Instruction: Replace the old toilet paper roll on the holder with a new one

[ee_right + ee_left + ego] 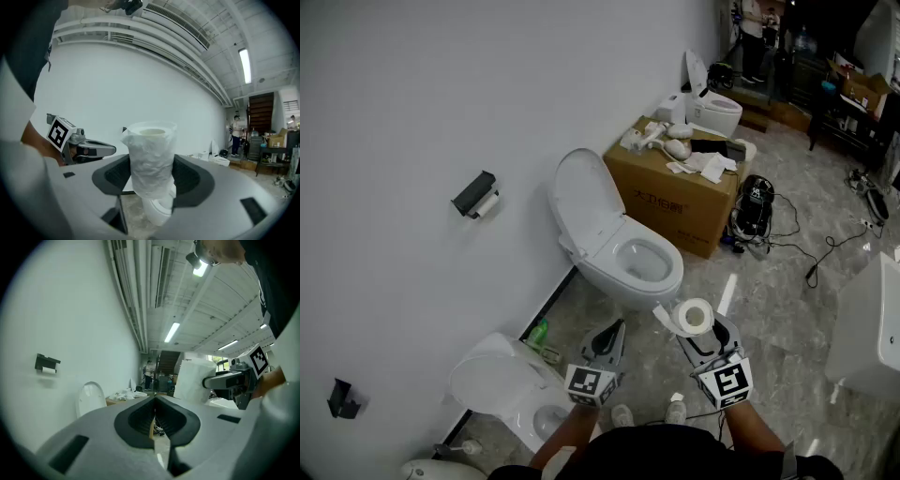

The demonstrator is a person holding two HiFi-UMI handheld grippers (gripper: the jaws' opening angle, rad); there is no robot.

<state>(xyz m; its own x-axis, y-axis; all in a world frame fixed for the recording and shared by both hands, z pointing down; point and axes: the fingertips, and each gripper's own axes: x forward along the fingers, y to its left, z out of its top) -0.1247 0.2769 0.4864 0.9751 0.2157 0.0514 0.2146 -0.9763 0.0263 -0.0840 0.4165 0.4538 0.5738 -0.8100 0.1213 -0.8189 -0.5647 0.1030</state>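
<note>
My right gripper is shut on a new white toilet paper roll, which stands upright between the jaws with a loose flap at its left. Beside it, my left gripper is shut with nothing in it; its dark pads meet edge to edge. The black wall holder with the old roll hangs on the white wall, up and to the left, well away from both grippers. It shows small in the left gripper view as the holder.
A white toilet with its lid up stands ahead, a cardboard box with white parts behind it. Another toilet sits low left, a green bottle by the wall. Cables lie on the marble floor.
</note>
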